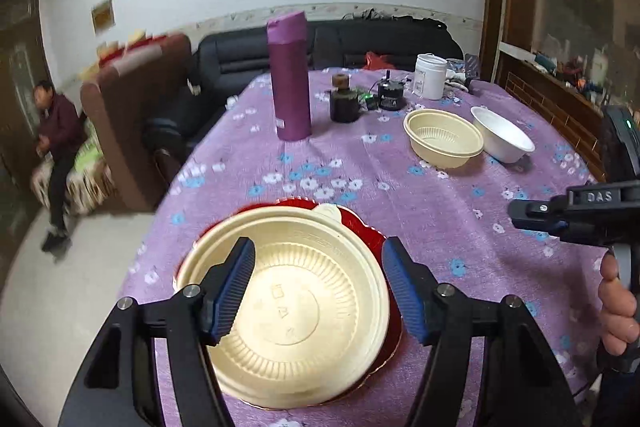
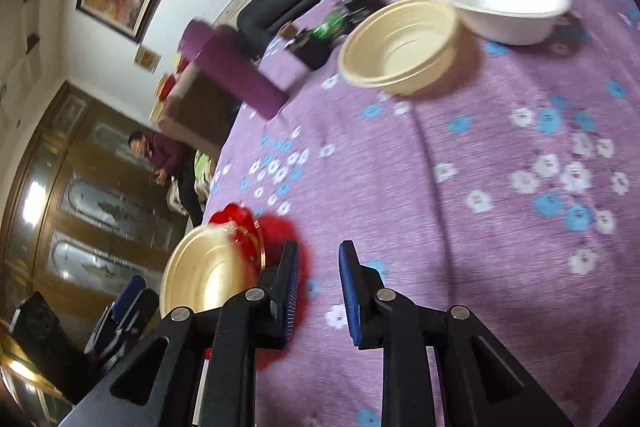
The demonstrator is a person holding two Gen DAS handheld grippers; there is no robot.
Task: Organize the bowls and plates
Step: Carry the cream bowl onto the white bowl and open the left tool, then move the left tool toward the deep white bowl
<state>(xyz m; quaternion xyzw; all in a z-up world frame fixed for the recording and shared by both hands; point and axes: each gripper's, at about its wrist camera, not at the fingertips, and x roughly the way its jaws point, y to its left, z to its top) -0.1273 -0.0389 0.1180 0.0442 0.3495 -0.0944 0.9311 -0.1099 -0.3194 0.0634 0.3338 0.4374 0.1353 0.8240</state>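
Over the near table edge in the left wrist view, the left gripper [image 1: 318, 287] hangs spread and empty above a cream plate [image 1: 288, 311] resting on a red plate [image 1: 374, 239]; a cream bowl [image 1: 444, 137] and white bowl [image 1: 502, 133] sit touching farther back. In the right wrist view, the right gripper [image 2: 319, 293] stands slightly parted, empty, above the tablecloth [image 2: 460, 227].

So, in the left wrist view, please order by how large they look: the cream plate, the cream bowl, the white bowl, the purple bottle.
1. cream plate, clearly largest, though nearest the camera
2. purple bottle
3. cream bowl and white bowl: they look nearly alike, so I do not rank them.
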